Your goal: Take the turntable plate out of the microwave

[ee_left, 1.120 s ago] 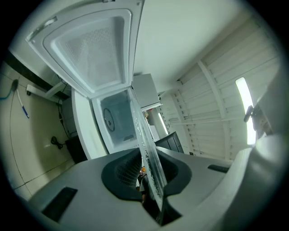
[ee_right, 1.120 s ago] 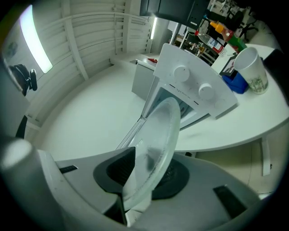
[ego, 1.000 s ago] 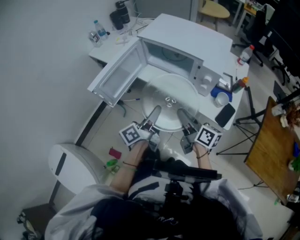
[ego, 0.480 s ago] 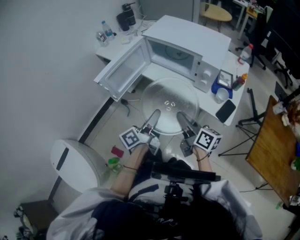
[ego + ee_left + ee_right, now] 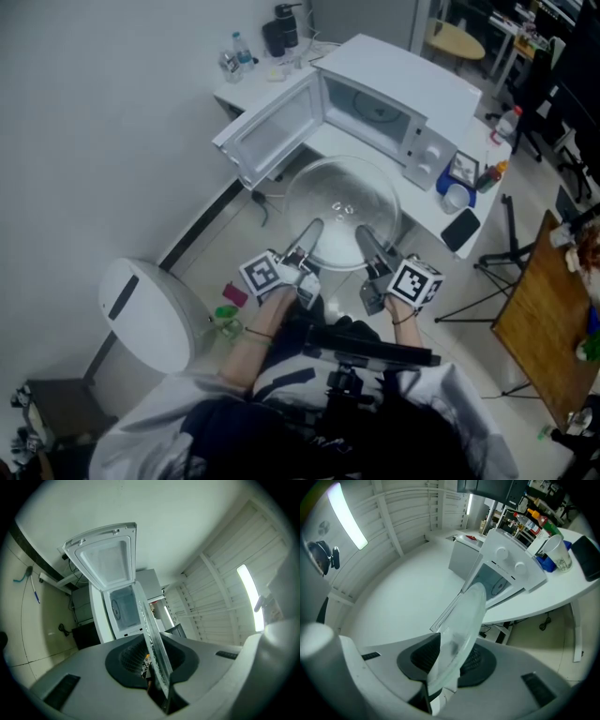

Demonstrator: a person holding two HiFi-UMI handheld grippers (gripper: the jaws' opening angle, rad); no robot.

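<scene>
The round clear glass turntable plate (image 5: 342,211) hangs level in the air in front of the white microwave (image 5: 398,89), whose door (image 5: 272,131) stands wide open. My left gripper (image 5: 309,232) is shut on the plate's near left rim, my right gripper (image 5: 367,237) on its near right rim. The left gripper view shows the plate (image 5: 152,644) edge-on between the dark pads (image 5: 129,660), with the microwave (image 5: 119,609) beyond. In the right gripper view the plate (image 5: 461,634) is clamped between the pads (image 5: 480,663).
The microwave stands on a white desk (image 5: 427,202). To its right lie a cup (image 5: 456,197), a phone (image 5: 463,229) and bottles (image 5: 494,174); bottles and a dark jug (image 5: 281,28) stand at its left. A white bin (image 5: 145,314) sits on the floor at my left.
Both grippers have drawn the plate back toward me, away from the microwave and desk. The grip on the rim looks the same.
</scene>
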